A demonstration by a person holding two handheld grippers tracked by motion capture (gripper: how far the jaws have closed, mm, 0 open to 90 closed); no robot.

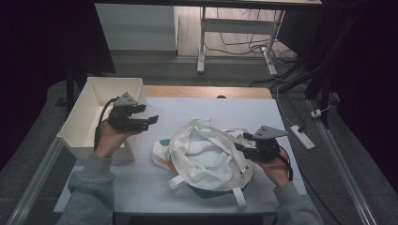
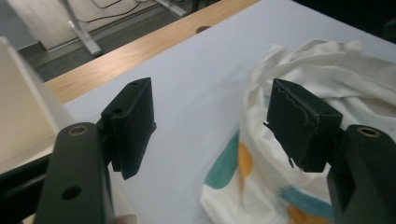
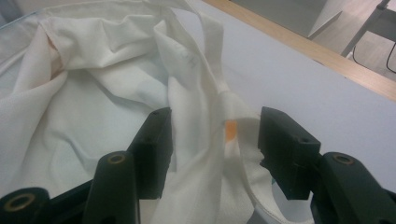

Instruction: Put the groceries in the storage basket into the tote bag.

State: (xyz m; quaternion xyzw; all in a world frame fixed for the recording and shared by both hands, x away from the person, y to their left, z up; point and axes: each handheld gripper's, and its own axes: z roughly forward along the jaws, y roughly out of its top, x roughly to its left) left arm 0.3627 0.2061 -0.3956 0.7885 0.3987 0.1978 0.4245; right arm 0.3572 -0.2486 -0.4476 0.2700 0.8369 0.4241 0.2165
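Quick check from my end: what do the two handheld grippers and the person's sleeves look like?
Both the left gripper and right gripper are black, with blocky two-piece jaws, brass-coloured pivot pins and a grey three-cornered plate on top. A black cable trails from each. The person wears grey sweatshirt sleeves.

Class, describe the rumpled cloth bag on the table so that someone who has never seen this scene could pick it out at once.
Start at the pale table with its wooden far edge. To the right of the white open box at its left side, mid-table, lies the cloth bag. It is the only soft, crumpled thing there: off-white fabric with long strap handles and teal and orange patches.
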